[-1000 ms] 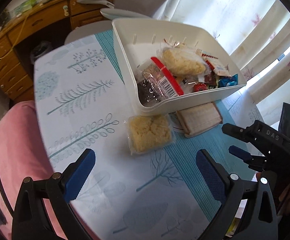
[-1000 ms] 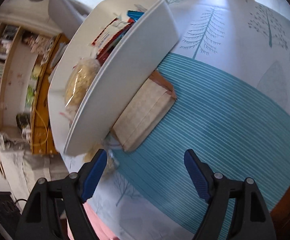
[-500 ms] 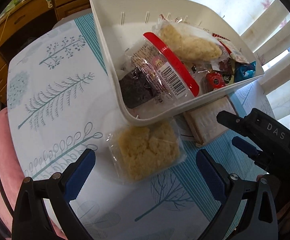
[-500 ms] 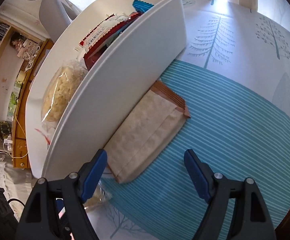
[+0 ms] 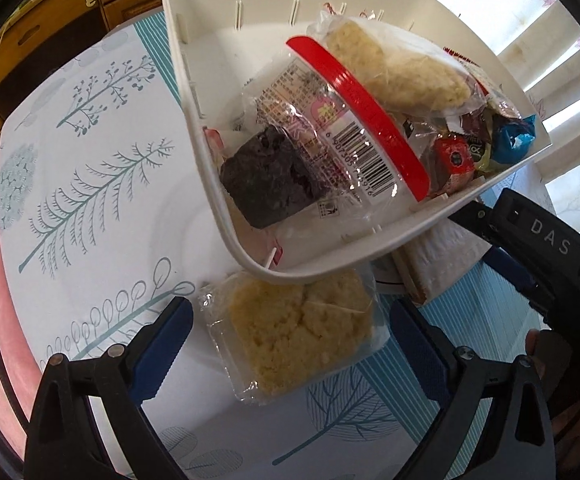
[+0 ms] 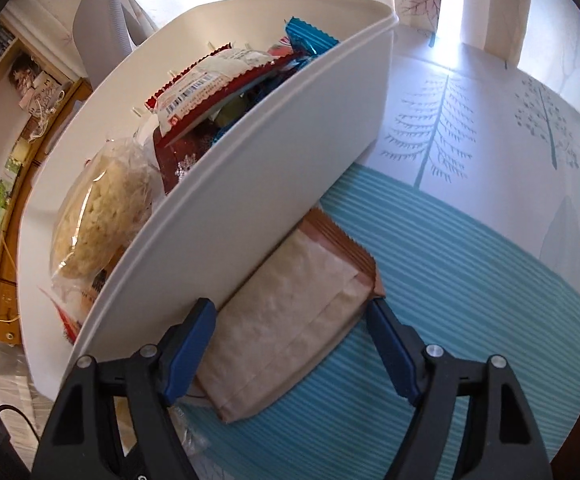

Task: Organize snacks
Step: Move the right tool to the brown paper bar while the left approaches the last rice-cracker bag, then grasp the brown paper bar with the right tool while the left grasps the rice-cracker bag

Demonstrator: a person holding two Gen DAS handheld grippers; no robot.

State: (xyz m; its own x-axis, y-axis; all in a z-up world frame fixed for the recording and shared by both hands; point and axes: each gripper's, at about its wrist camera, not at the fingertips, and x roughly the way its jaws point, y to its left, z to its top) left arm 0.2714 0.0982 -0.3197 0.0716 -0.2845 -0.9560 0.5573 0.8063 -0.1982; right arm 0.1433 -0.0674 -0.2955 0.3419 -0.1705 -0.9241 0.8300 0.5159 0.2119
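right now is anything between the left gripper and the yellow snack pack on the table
Nothing visible does. The left gripper is open with the yellow snack pack lying between its fingers on the tablecloth. The pack's far edge sits close under the white bin; whether they touch is unclear.

Smooth matt plastic bin (image 5: 218, 184)

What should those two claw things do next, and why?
Probably close both: the left gripper has open jaws either side of the yellow crumbly snack, the right gripper either side of the beige packet. Both lie outside the white bin.
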